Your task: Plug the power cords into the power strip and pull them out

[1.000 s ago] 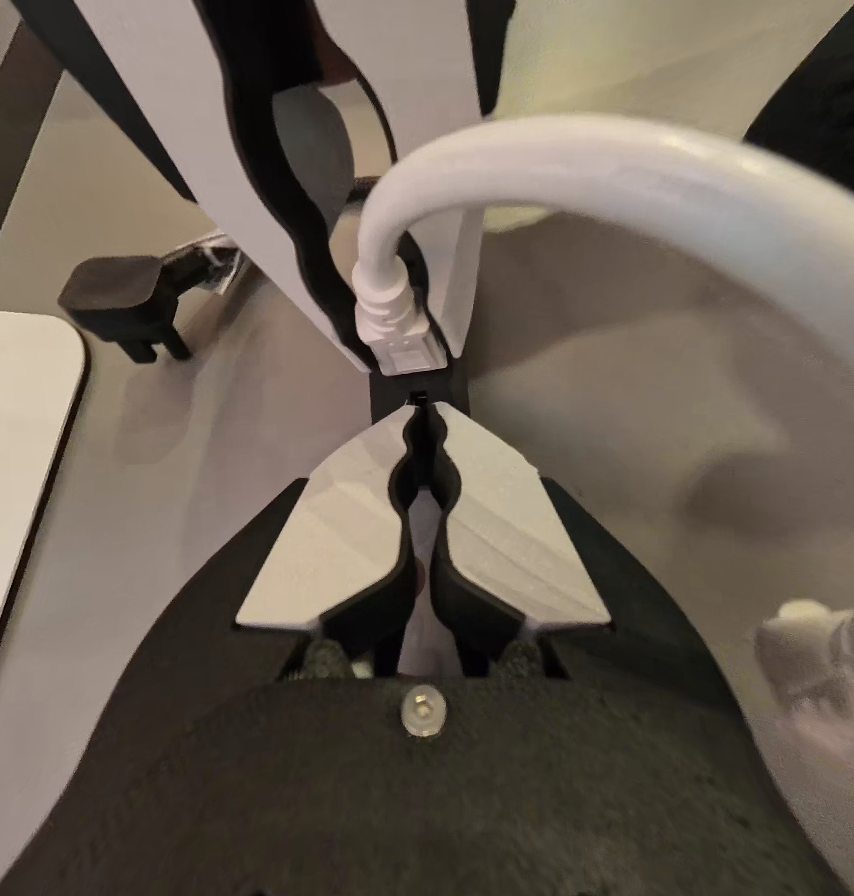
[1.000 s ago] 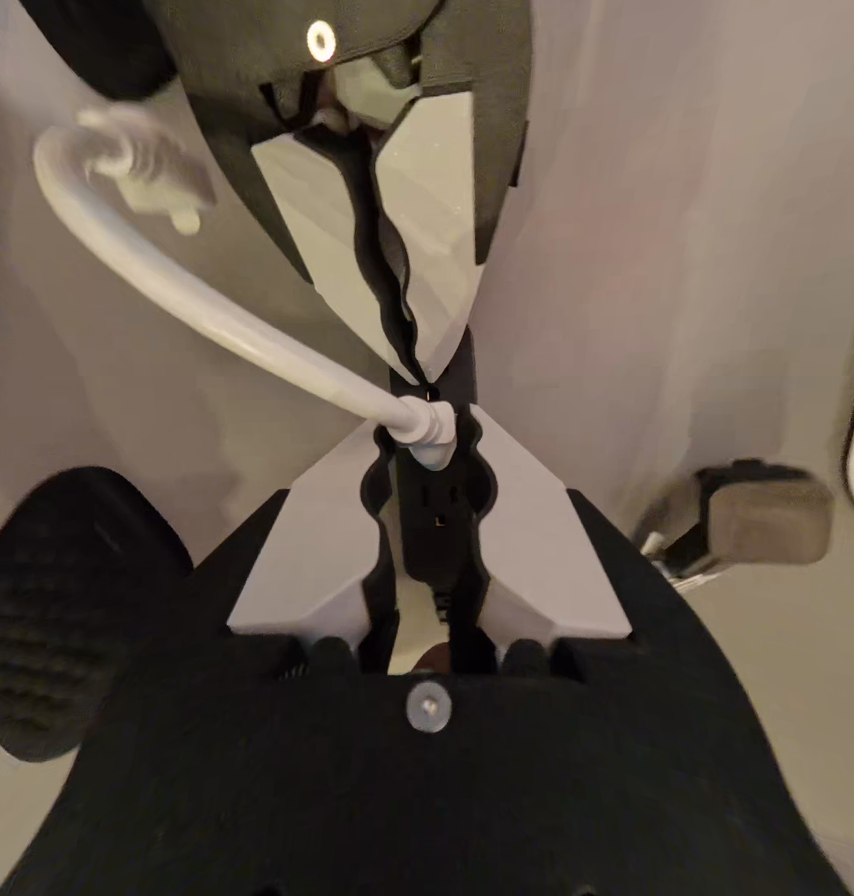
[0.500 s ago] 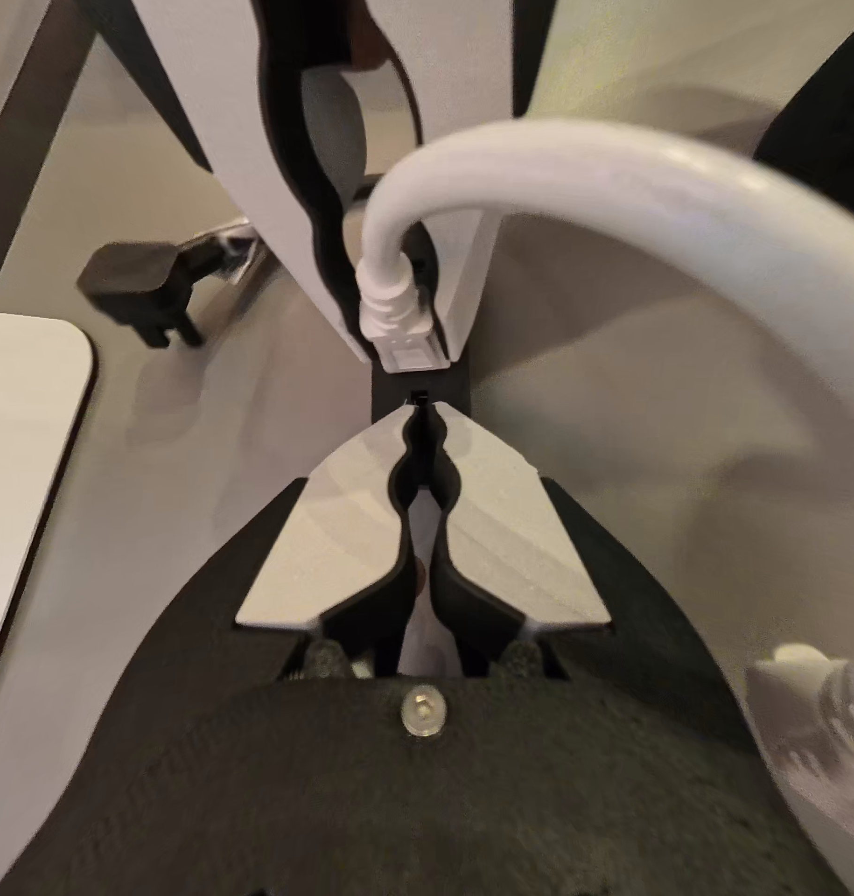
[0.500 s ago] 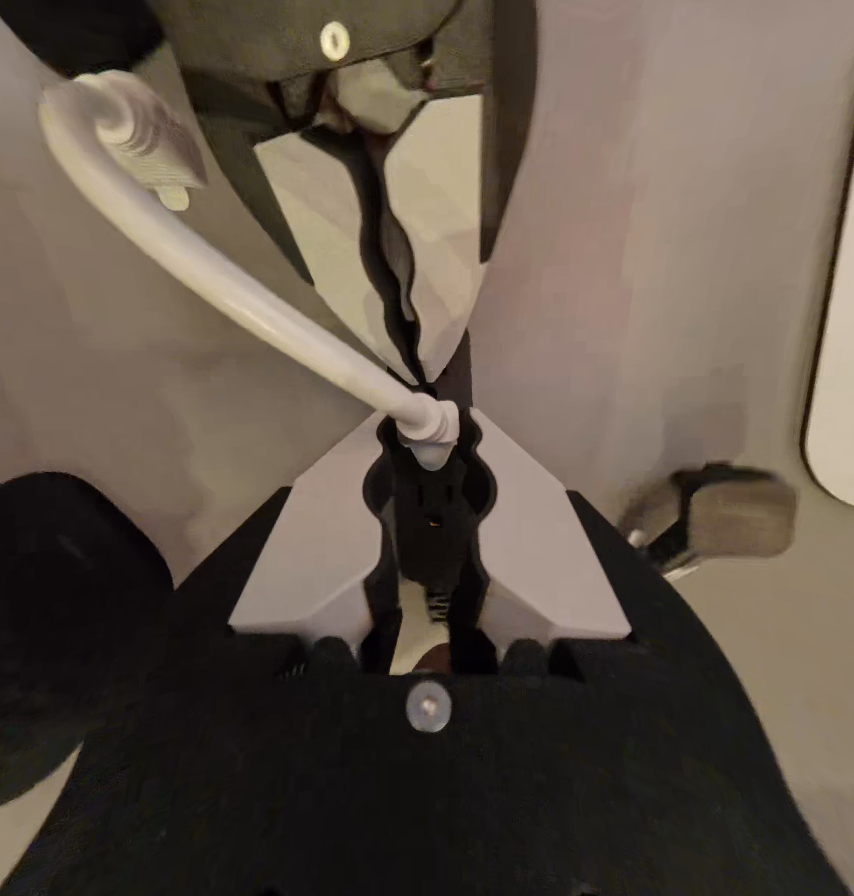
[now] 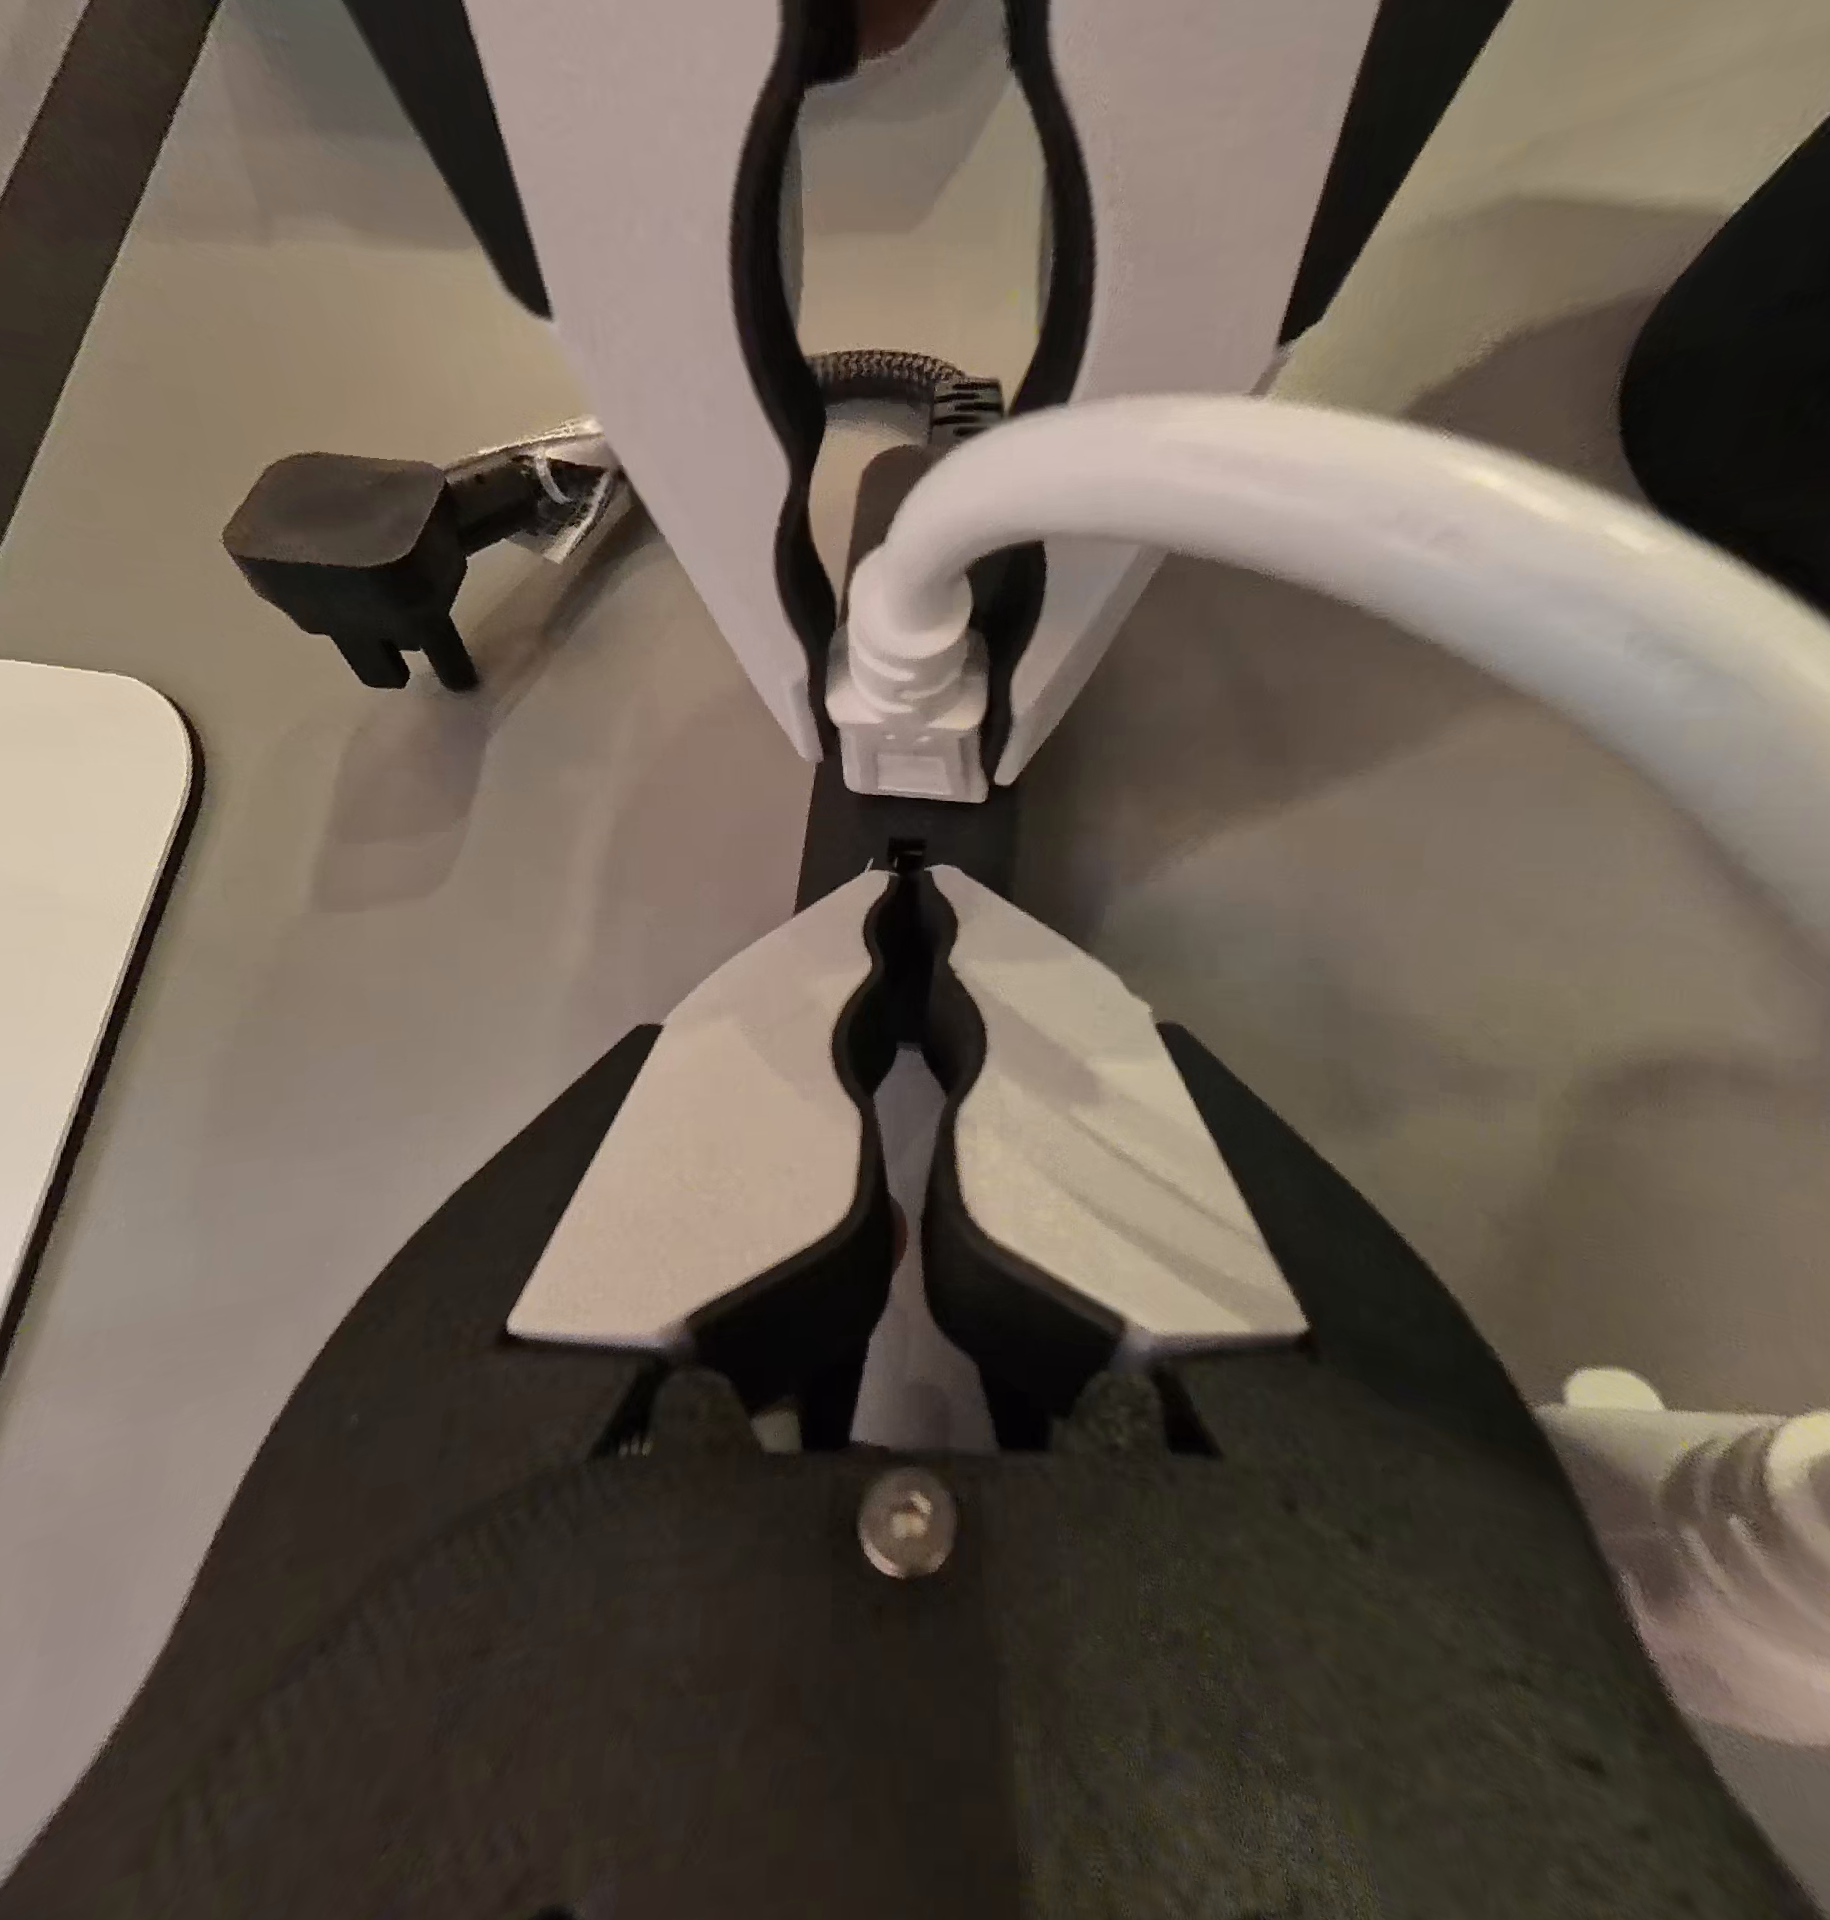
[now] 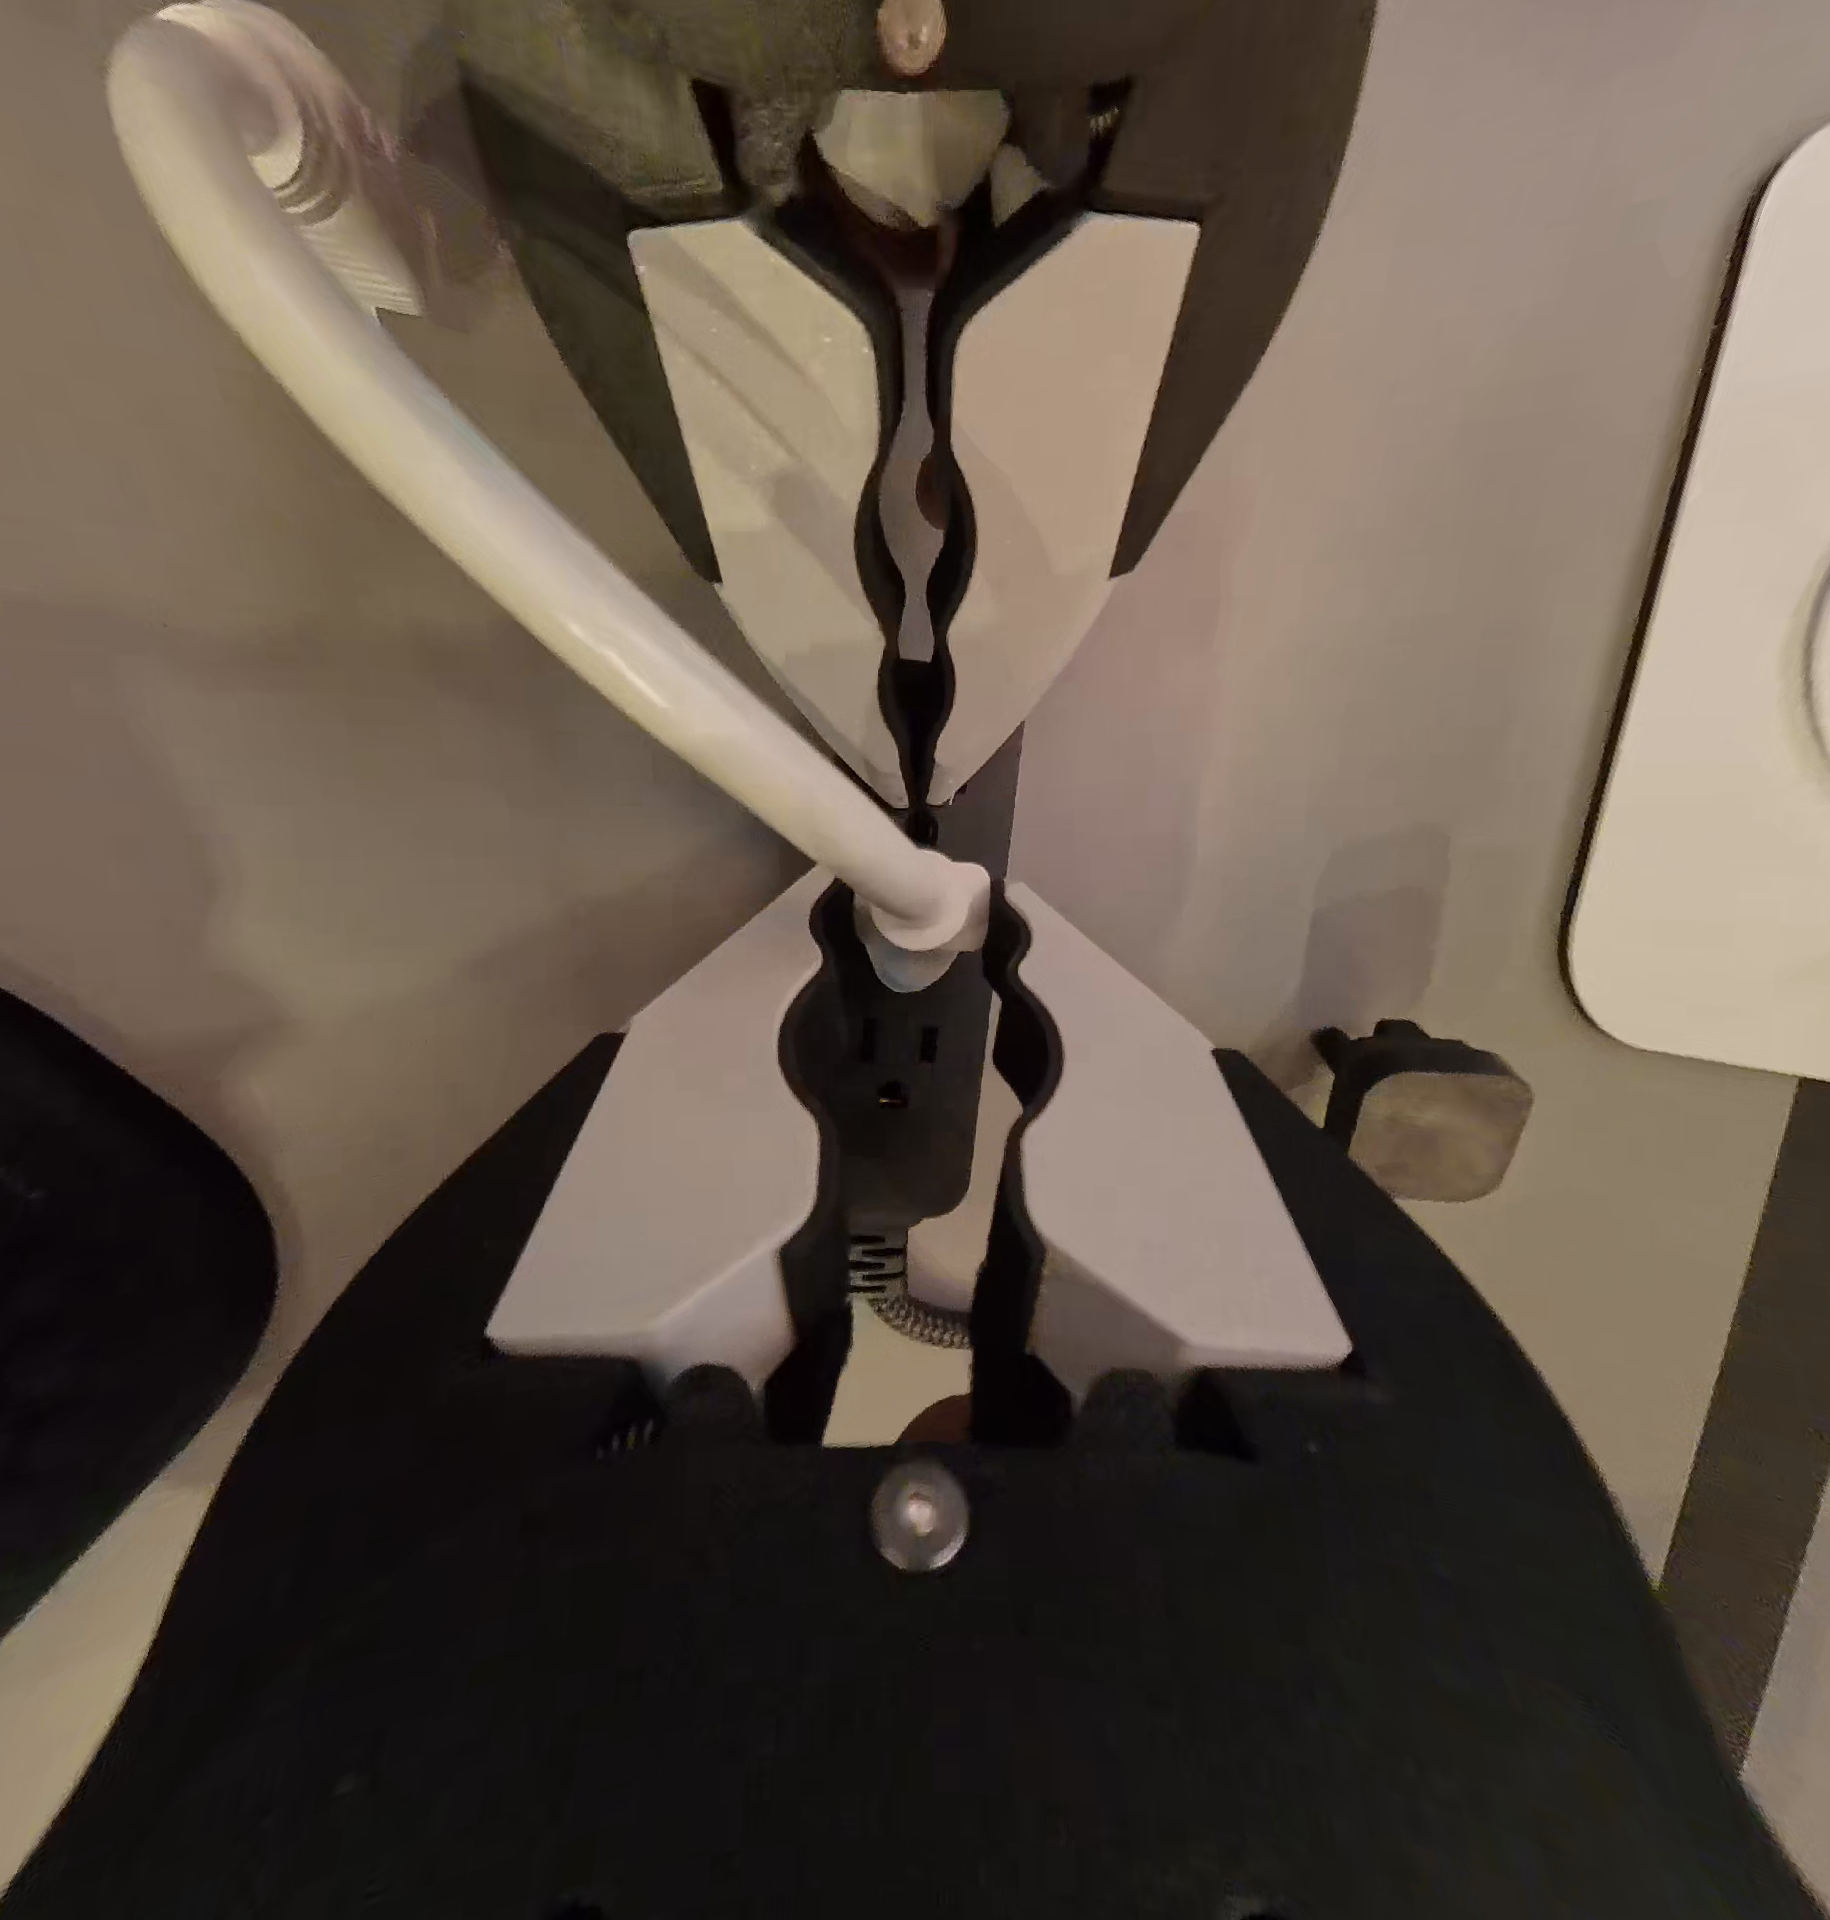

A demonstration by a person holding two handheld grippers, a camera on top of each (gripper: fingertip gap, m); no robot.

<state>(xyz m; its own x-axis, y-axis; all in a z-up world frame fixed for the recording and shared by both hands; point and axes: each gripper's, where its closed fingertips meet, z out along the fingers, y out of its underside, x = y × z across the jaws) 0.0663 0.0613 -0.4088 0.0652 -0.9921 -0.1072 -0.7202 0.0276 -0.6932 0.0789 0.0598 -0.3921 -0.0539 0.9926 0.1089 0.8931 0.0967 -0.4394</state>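
Note:
A black power strip (image 5: 849, 842) lies on the pale table; one of its outlets shows in the right wrist view (image 6: 895, 1081). My right gripper (image 6: 916, 904) is shut on a white plug (image 6: 926, 920) that stands on the strip; it also shows in the left wrist view (image 5: 911, 727). No prongs show. The plug's thick white cord (image 5: 1410, 540) arcs away to a ribbed white end (image 5: 1721, 1507). My left gripper (image 5: 906, 878) is shut, its tips on the strip just in front of the plug, facing the right gripper (image 5: 911, 748).
A loose black plug (image 5: 339, 530) lies on the table beside the grippers. A white rounded pad (image 5: 49, 883) lies past it. A dark textured object (image 6: 59, 1299) lies on the other side. The strip's braided cord (image 6: 911, 1325) runs under my right gripper. Only a small space, under 4 cm, lies between the two pairs of fingers.
The right gripper has swung from a tilt to straight opposite the left gripper, still holding the white plug on the strip. The left gripper stays shut on the strip.

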